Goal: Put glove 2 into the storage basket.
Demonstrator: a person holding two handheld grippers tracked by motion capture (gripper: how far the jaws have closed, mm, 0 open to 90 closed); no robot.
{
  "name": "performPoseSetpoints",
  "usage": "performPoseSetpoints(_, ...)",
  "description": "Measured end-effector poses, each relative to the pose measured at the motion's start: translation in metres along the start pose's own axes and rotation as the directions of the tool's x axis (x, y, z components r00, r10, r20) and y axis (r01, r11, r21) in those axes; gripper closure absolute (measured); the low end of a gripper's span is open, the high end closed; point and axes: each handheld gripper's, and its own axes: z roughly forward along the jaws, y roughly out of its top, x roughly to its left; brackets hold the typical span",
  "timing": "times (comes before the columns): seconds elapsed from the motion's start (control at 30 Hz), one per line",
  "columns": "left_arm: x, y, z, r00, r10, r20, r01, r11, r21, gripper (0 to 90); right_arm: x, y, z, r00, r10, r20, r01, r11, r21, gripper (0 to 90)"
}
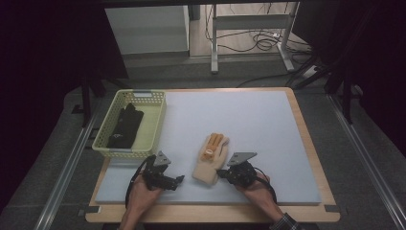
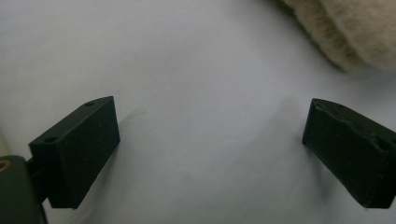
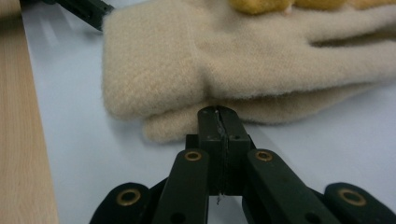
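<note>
Resting on the pale blue worktop (image 1: 268,124), the cream glove (image 1: 210,165) lies between my two grippers — its cuff toward me, its orange-topped fingers pointing away and slightly right. My right gripper (image 3: 218,115) has its fingers clenched together on nothing, tips just at the glove's lower edge. My left gripper (image 2: 210,154) is released, fingers wide — the glove off beside them.

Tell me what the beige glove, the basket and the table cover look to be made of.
Beige glove: thick fuzzy fleece or wool knit, matte, with a napped, pilled surface; which fibre is unclear. Basket: pale yellow-green moulded plastic, judging by its perforated walls and rigid rim. Table cover: smooth matte light-blue sheet, possibly foam or plastic board, over a wood-look tabletop.
</note>
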Motion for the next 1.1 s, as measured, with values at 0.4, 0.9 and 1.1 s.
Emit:
performPoseSetpoints(0.4,0.004,-0.005,-0.003,0.9999,-0.011,0.007,0.011,0.9999,-0.006,4.9,0.004,0.017,0.022,0.9995,-0.027,0.018,0.027,1.000,-0.015,86.9)
performPoseSetpoints(0.9,0.004,-0.005,-0.003,0.9999,-0.011,0.005,0.011,0.9999,-0.007,5.0,0.001,0.022,0.021,0.9977,-0.034,0.060,0.035,0.999,-0.022,65.3)
performPoseSetpoints(1.1,0.004,-0.005,-0.003,0.9999,-0.011,0.005,0.011,0.9999,-0.008,5.0,-0.004,0.019,0.005,0.9926,-0.026,0.119,0.032,0.998,-0.047,42.6)
